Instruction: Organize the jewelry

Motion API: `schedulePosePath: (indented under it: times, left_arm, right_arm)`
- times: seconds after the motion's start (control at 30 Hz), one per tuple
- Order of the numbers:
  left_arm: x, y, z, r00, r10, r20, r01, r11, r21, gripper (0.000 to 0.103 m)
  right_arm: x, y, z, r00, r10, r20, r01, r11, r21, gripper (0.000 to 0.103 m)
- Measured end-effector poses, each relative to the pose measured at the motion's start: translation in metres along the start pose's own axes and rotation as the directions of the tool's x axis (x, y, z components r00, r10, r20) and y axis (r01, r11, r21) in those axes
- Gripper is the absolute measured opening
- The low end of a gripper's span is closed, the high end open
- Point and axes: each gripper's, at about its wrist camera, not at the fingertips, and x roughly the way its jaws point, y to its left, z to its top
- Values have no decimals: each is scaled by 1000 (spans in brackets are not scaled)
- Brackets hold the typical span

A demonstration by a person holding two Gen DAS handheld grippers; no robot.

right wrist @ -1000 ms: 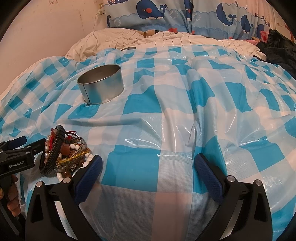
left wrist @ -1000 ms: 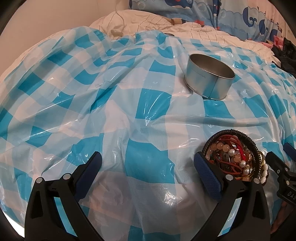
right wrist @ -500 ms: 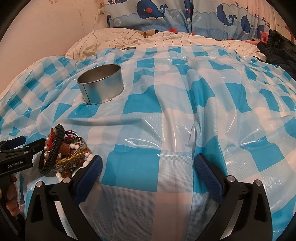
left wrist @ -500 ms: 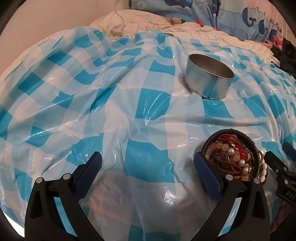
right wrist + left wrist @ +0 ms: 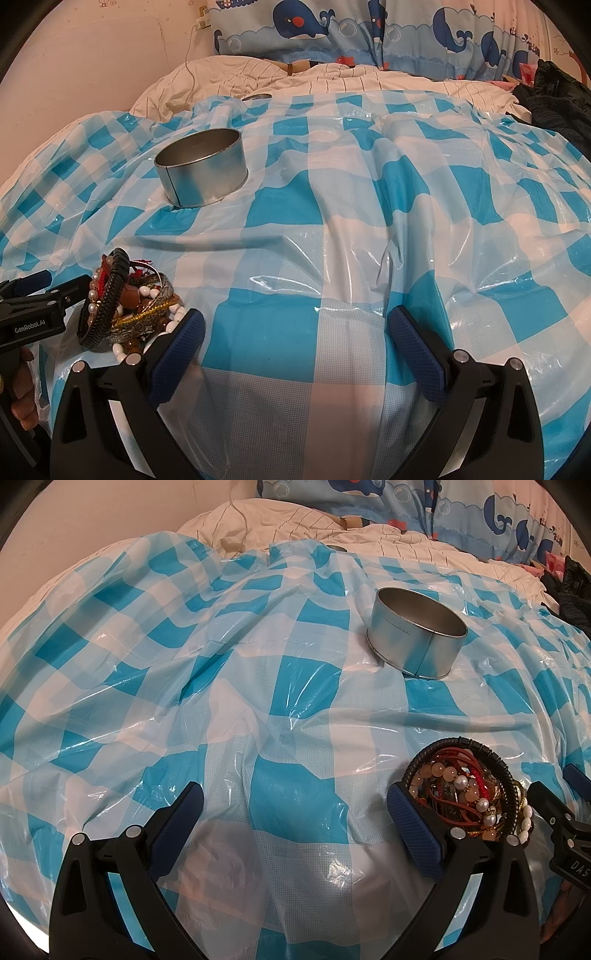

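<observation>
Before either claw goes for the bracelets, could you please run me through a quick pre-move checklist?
1. Left claw open, holding nothing: ok.
2. Right claw open, holding nothing: ok.
3. Jewelry pile lies between the two claws, within view of both: ok.
4. Metal tin upright, open: ok.
5. Tin empty inside: appears so, floor partly hidden, cannot tell.
6. Bracelets separable: tangled, not ok.

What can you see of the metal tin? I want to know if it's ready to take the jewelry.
The tin is a low, round, silvery metal can with a vertical seam down its wall and a small lip at the base. It has no lid on and looks empty inside. It stands upright, tilting slightly, on the checked sheet, which dimples under it. Nothing else touches it; the jewelry pile lies apart, nearer the grippers.
</observation>
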Motion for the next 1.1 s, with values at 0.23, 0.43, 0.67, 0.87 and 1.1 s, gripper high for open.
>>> schedulePosePath:
  times: [0.23,0.43,0.67,0.87,1.1]
  left_arm:
    - [-5,22,4,997,-77,-1,77,996,-46,95]
    - [-12,54,5,994,-110,19,112,984,-140,95]
    - [-29,26,3,955,-282,91,286,958,-32,95]
    - [-34,-12,-2,926,-364,96,350,926,139,96]
    - [-43,3,-2,946,-296,129,287,954,89,95]
  right_arm:
    - [-7,-1,2,999,6,34,-6,1000,-1,96]
    - [-23,12,7,993,48,106,-42,997,-63,96]
    - [-29,38,7,989,77,123,-53,981,-188,96]
    - [-29,41,7,992,29,122,-4,980,-201,96]
    - [-35,42,16,967,216,132,-192,966,-173,96]
